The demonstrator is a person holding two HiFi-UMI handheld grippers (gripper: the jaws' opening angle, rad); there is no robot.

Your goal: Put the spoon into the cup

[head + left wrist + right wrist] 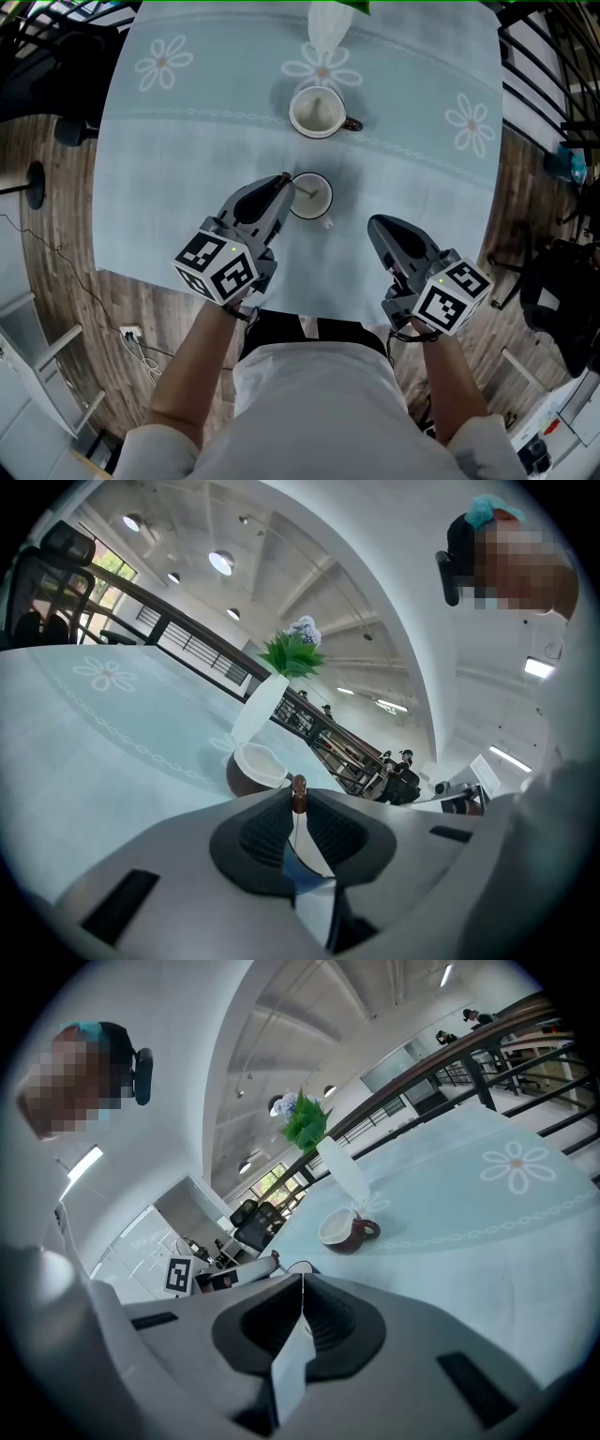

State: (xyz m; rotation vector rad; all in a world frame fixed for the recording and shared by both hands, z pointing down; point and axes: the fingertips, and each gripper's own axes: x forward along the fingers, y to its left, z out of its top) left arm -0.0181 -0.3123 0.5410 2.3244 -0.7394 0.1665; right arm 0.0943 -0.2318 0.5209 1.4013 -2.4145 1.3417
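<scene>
A white cup stands near the middle of the table, and a brown cup with a white inside stands farther back. My left gripper is at the white cup's left rim, shut on a thin spoon. The spoon's brown handle end pokes up between the pads, and its shaft runs down toward the white cup. Its bowl is hidden. My right gripper hovers to the right of the white cup with its jaws shut on nothing. In the right gripper view the brown cup lies ahead.
A white vase with green leaves stands behind the brown cup, and shows as the vase in the left gripper view. The light blue flowered tablecloth covers the table. Chairs and railings ring the table on the wooden floor.
</scene>
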